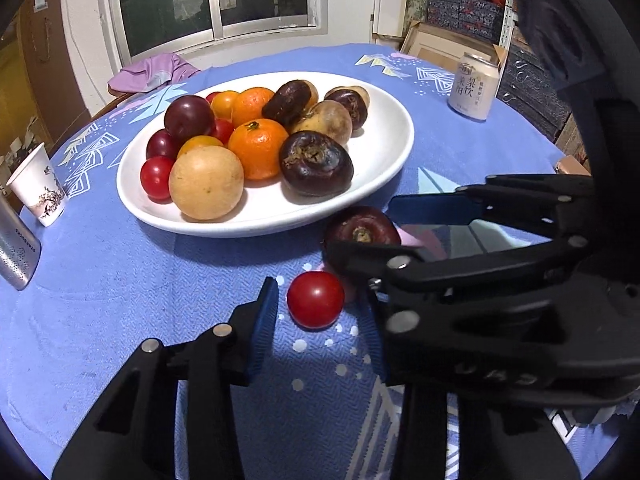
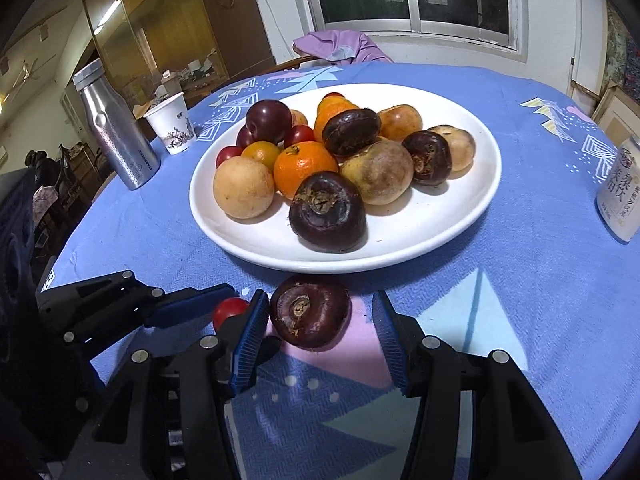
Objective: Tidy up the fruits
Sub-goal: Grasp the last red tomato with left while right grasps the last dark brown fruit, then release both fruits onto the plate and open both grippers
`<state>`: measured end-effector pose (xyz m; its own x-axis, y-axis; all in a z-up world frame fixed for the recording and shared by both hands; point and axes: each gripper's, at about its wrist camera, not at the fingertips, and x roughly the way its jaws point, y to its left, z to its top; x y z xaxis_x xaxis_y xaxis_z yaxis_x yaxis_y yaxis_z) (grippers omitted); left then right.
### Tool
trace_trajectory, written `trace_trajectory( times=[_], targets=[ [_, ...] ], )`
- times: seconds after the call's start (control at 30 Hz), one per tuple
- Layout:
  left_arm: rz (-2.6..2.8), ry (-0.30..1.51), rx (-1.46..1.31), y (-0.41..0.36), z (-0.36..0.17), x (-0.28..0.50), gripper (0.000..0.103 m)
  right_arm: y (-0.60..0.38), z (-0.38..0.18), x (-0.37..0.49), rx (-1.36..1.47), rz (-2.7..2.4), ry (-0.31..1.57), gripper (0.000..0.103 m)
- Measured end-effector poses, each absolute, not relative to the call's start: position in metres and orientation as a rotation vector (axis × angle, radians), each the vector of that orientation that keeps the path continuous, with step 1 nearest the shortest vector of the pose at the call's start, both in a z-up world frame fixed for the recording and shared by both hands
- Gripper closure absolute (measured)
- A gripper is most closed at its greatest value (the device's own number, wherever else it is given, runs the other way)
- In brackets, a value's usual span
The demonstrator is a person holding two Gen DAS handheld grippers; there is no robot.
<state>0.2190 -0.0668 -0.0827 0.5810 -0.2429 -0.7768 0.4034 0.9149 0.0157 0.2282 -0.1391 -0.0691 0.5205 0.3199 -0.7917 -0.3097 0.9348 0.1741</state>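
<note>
A red cherry tomato (image 1: pixel 316 300) lies on the blue tablecloth in front of the white plate (image 1: pixel 256 228). It sits between the blue pads of my left gripper (image 1: pixel 322 294), which is open, with a gap on each side of the tomato. Beside it lies a dark purple fruit (image 2: pixel 310 312), between the fingers of my right gripper (image 2: pixel 319 300). That gripper is open too: the left pad is close to the fruit and the right pad stands clear. The plate (image 2: pixel 360 264) holds several oranges, tomatoes, plums, tan fruits and dark purple ones. In the left wrist view my right gripper (image 1: pixel 364 226) hides part of my left gripper's right finger.
A paper cup (image 1: pixel 38 184) and a metal bottle (image 1: pixel 16 256) stand at the table's left edge. A drink can (image 1: pixel 474 86) stands at the far right. A purple cloth (image 1: pixel 154 72) hangs over a chair behind the table. Boxes are stacked beyond the right side.
</note>
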Motion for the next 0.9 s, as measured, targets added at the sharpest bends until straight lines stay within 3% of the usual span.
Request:
trace_trajectory(
  times=[0.07,0.2,0.7,0.9],
  targets=[
    [-0.386,0.875,0.207,-0.07,-0.084,0.22,0.07,-0.134,-0.071,0.228,-0.012,0.368,0.945,0.049],
    [-0.381,0.862,0.237,-0.075,-0.083,0.218,0.077,-0.134,-0.07,0.226,-0.007,0.377,0.94,0.059],
    [-0.288,0.653,0.288,-0.072,-0.044,0.187,0.078,-0.178,-0.022,0.196,0.104,0.385,0.813,0.059],
    [-0.209,0.623,0.226,-0.059,-0.015,0.241,0.078,-0.177,-0.001,0.249,0.085,0.257,0.742,0.059]
  ],
)
